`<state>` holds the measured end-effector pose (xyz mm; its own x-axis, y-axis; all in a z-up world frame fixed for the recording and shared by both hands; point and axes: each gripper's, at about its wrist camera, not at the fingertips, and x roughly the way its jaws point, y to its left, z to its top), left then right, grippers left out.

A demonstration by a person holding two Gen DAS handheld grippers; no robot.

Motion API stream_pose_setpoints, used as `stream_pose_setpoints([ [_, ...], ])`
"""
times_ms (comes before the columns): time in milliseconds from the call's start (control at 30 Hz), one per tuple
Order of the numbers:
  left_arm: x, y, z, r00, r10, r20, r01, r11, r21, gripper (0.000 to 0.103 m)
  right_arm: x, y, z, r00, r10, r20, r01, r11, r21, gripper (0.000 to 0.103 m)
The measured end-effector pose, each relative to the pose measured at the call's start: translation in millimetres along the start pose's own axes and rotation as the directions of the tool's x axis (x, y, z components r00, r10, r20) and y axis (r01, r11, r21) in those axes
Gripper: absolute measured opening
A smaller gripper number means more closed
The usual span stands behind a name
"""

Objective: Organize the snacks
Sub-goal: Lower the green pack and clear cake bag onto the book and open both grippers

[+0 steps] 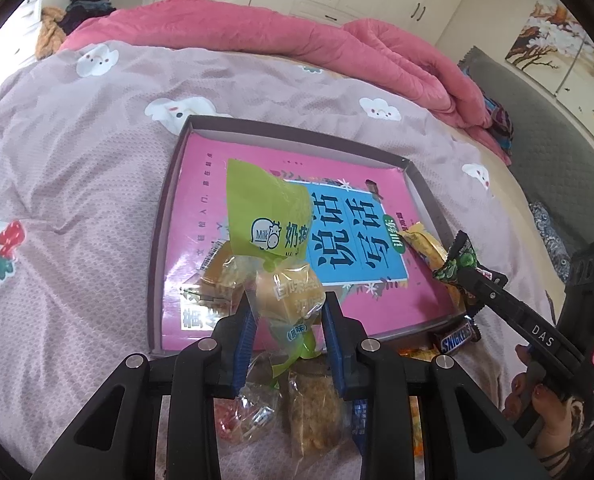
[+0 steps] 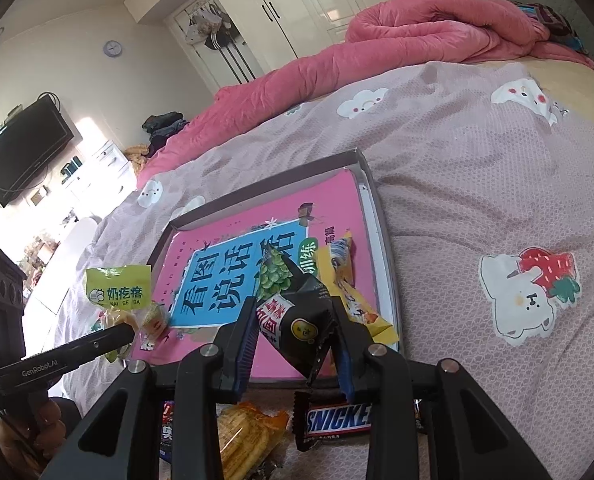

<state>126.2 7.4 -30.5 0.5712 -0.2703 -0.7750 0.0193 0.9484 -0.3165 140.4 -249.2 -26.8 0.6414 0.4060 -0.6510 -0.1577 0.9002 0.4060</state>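
A green-topped milk snack bag (image 1: 281,264) is being pinched by the left tongs (image 1: 289,312) at its clear lower part, and it is being held above the near edge of the shallow tray (image 1: 421,184) lying on the bed (image 1: 77,168). A dark green-pea packet (image 2: 297,320) is being pinched by the right tongs (image 2: 295,332) over the tray's near right corner, just beside a yellow packet (image 2: 347,280) already lying inside on the pink book cover (image 2: 217,280).

Both grips are being taken on thin, slippery film rather than on the contents, so either packet is judged likely to be slipping out if it is being swung quickly. The tall green flap is hanging loose and may be catching on the tray wall as it is being lowered. The two tongs are being worked close together, so a collision is a risk. The bed is soft, and the tray may be tilting if it is being pressed. The Snickers bar (image 2: 337,420), the orange wafer packet (image 2: 249,436) and other loose snacks (image 1: 313,412) are lying under the tongs and may be getting knocked aside.
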Motion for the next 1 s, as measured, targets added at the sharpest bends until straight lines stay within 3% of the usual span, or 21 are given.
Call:
stream_pose_setpoints([
  [1000, 37.5, -6.5, 2.7, 0.998, -0.021, -0.053, 0.021, 1.0, 0.007, 0.032, 25.7, 5.3, -7.3, 0.996, 0.02, -0.083, -0.022, 0.999, -0.032, 0.033],
])
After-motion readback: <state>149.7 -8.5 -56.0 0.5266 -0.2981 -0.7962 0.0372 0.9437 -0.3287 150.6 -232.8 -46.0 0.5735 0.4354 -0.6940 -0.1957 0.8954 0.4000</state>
